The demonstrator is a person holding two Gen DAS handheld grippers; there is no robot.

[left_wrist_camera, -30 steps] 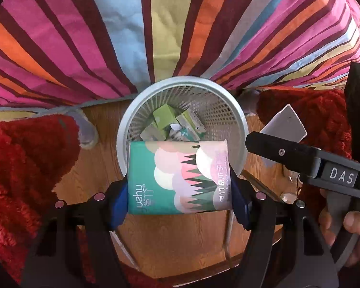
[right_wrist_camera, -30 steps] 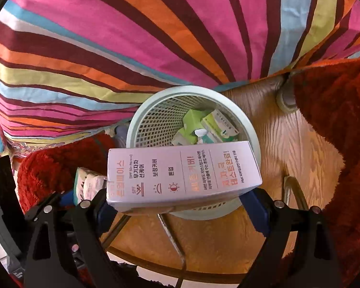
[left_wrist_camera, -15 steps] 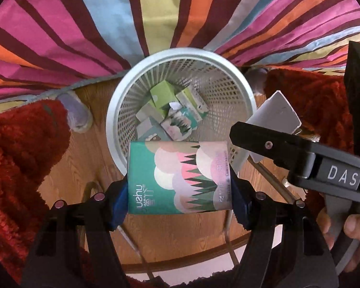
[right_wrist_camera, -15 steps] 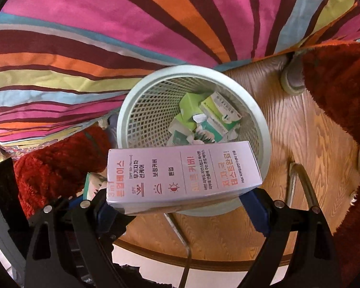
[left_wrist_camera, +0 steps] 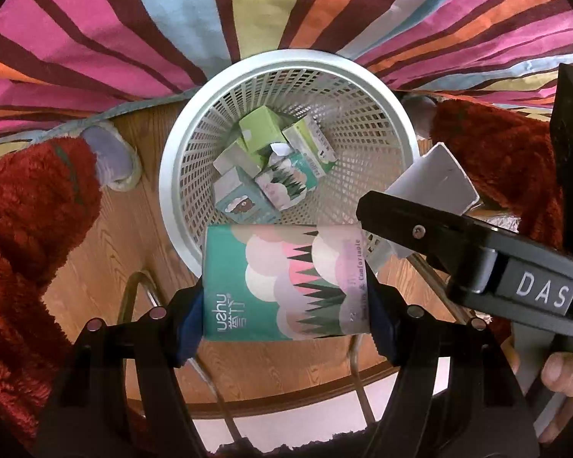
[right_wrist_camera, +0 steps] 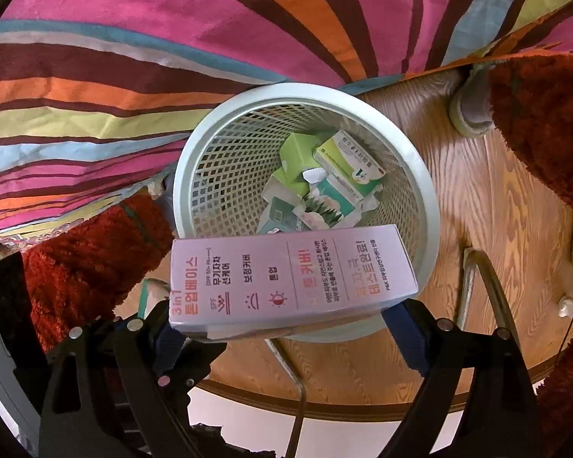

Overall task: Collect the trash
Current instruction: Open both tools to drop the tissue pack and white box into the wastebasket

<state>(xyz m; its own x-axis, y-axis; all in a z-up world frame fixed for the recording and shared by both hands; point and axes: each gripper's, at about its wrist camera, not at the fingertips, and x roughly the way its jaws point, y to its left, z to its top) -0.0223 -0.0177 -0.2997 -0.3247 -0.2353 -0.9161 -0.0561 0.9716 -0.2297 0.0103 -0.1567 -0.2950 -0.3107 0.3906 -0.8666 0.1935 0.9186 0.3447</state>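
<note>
While you hang both grippers over the bin (left_wrist_camera: 179,175), your left gripper (left_wrist_camera: 286,305) has its jaws about half apart, clenched on the green pack (left_wrist_camera: 282,282). Your right gripper (right_wrist_camera: 286,316) has its jaws wide, grasping the pink box (right_wrist_camera: 290,271) end to end. Both sit above the near rim. Inside the bin lie small cartons (right_wrist_camera: 324,179). Striped cloth (left_wrist_camera: 152,30) hangs behind, red rug (right_wrist_camera: 534,126) at the sides, and the right gripper crosses the left view.
</note>
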